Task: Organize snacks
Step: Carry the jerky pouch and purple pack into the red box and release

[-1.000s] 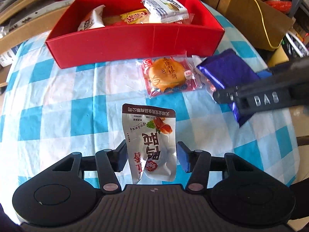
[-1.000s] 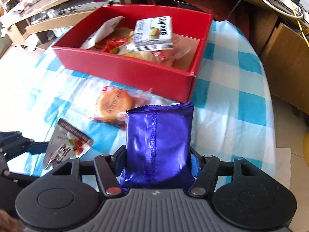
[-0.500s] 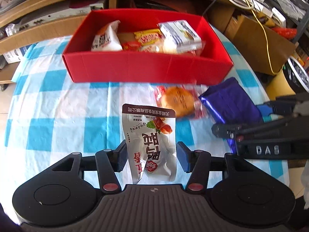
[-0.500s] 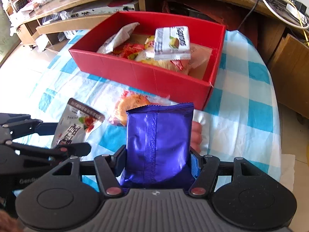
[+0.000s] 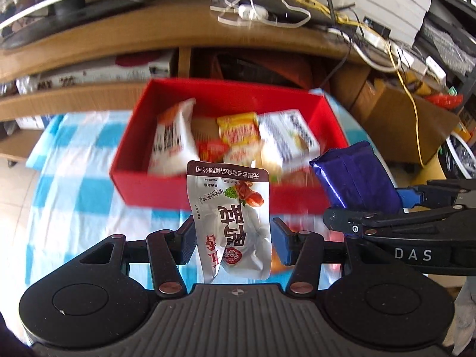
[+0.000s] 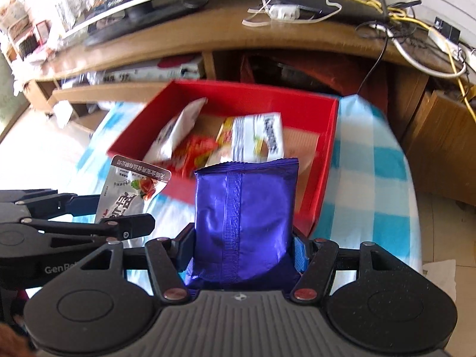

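Note:
My left gripper (image 5: 233, 242) is shut on a silver snack pouch (image 5: 232, 217) with red print, held in the air in front of the red box (image 5: 208, 190). My right gripper (image 6: 242, 245) is shut on a purple snack packet (image 6: 244, 208), also lifted, just short of the box's near wall (image 6: 315, 205). The box holds several snack packs, among them a white one (image 5: 171, 139) and a yellow one (image 5: 239, 131). Each gripper shows in the other's view: the pouch at left (image 6: 131, 193), the purple packet at right (image 5: 354, 178).
The box stands on a blue and white checked tablecloth (image 5: 80, 184). Behind it is a wooden desk (image 5: 148, 35) with shelves, cables and a cardboard box (image 5: 395, 116). A wooden cabinet (image 6: 440, 142) stands right of the table.
Both grippers have risen and tilted up with their packets and moved toward the red box. The bun packet on the cloth is now mostly hidden behind the grippers.

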A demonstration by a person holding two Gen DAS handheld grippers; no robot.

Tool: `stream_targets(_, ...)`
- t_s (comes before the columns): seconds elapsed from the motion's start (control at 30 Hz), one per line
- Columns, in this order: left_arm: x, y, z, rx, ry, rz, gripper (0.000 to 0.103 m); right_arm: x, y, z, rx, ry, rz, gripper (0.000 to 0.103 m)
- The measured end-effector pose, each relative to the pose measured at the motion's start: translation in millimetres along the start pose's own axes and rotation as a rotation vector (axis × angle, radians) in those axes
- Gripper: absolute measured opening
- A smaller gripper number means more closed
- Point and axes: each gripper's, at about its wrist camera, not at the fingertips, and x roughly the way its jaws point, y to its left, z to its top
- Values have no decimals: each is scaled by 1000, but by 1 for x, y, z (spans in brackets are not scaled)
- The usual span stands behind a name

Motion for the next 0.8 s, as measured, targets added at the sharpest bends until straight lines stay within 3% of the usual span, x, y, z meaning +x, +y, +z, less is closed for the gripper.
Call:
stream_targets(0.37,20,11,45,-31,-64,13,58,20,-7,52,39,-49,-16,77)
stream_targets(0.8,74,28,65,-62,-21,36,58,79,-15,78,41,-3,-54,77)
